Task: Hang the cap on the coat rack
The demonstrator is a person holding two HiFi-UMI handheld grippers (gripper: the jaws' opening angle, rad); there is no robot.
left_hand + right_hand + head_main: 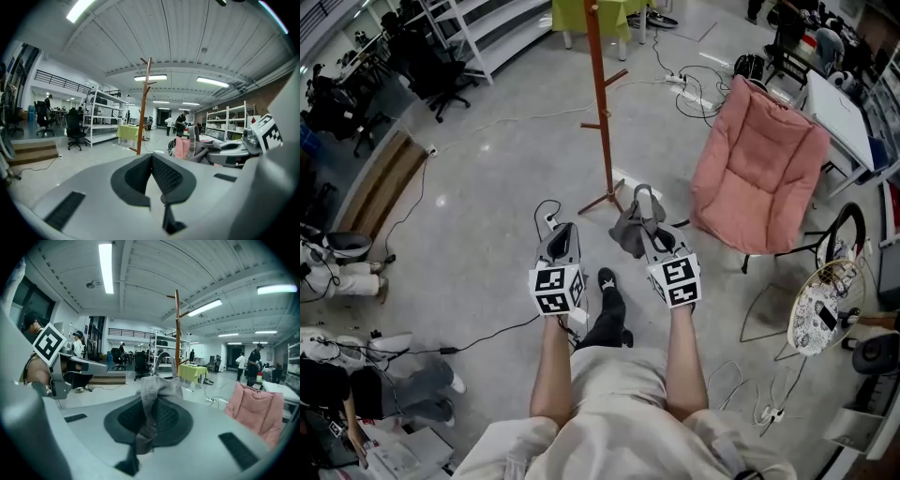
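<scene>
The coat rack (602, 103) is a tall brown wooden pole with short pegs, standing on the grey floor ahead of me. My right gripper (652, 234) is shut on a grey cap (630, 230), which hangs crumpled from its jaws with the strap loop sticking up. In the right gripper view the cap (157, 390) is pinched between the dark pads of the right gripper (149, 404), and the coat rack (177, 333) rises behind it. My left gripper (561, 239) is level with the right one, well short of the rack. Its jaws (152, 159) are shut and hold nothing, with the coat rack (144, 108) beyond.
A pink folding chair (759, 178) stands right of the rack. Cables (694, 94) trail over the floor. White shelving (487, 37) and a green-covered table (581, 14) lie behind. Office chairs (431, 70) stand far left, and a round wire stand (820, 305) at the right.
</scene>
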